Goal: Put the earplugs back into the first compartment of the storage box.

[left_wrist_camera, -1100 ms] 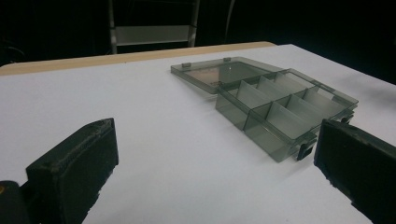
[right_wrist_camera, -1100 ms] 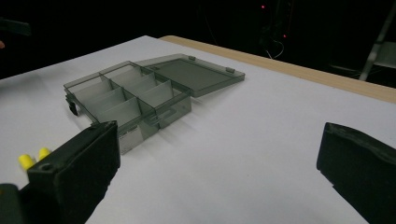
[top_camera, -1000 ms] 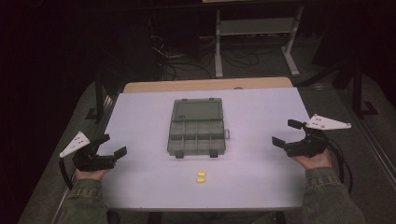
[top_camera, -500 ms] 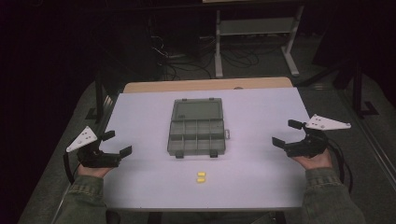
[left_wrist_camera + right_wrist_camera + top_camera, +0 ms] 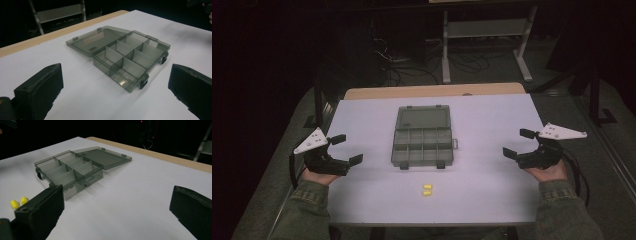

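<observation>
A smoky grey compartment box [image 5: 422, 136] lies open mid-table, its lid flat toward the far side. Its several empty compartments show in the left gripper view [image 5: 125, 56] and the right gripper view [image 5: 72, 167]. Two small yellow pieces [image 5: 427, 190] lie together near the front edge, also seen as yellow pieces [image 5: 18, 202] at the right gripper view's left. My left gripper [image 5: 345, 149] is open at the table's left edge, empty. My right gripper [image 5: 518, 142] is open at the right edge, empty.
The white table top [image 5: 487, 125] has a wooden strip along its far edge [image 5: 432, 91]. Beyond it stand a metal frame [image 5: 484, 30] and cables on a dark floor. Bare table lies on both sides of the box.
My left gripper has lifted slightly and shifted forward along the table's left edge. The right gripper, the box and the yellow pieces stayed put.
</observation>
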The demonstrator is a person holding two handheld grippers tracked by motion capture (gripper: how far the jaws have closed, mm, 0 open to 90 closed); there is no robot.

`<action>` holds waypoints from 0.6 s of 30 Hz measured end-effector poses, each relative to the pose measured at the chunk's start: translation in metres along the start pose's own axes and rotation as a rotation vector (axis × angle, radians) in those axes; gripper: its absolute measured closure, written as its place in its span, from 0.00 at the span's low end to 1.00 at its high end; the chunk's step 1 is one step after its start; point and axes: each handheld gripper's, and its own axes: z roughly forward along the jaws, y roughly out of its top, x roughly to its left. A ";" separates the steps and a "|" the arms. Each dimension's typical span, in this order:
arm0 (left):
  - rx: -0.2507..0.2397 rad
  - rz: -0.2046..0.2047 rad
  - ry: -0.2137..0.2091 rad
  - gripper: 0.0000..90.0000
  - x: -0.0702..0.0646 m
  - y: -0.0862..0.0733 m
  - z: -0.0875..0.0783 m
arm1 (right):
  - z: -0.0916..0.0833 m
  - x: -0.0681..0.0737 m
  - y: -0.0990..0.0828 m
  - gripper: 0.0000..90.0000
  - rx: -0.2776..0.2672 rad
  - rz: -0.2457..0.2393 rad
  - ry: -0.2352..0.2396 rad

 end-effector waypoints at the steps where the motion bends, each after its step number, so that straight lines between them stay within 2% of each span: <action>1: 0.007 0.010 -0.012 0.00 -0.002 0.003 0.003 | 0.000 0.000 0.000 0.00 0.001 -0.001 0.001; 18: 0.076 0.078 -0.114 0.00 -0.020 0.024 0.026 | 0.001 0.000 0.000 0.00 0.012 -0.003 0.003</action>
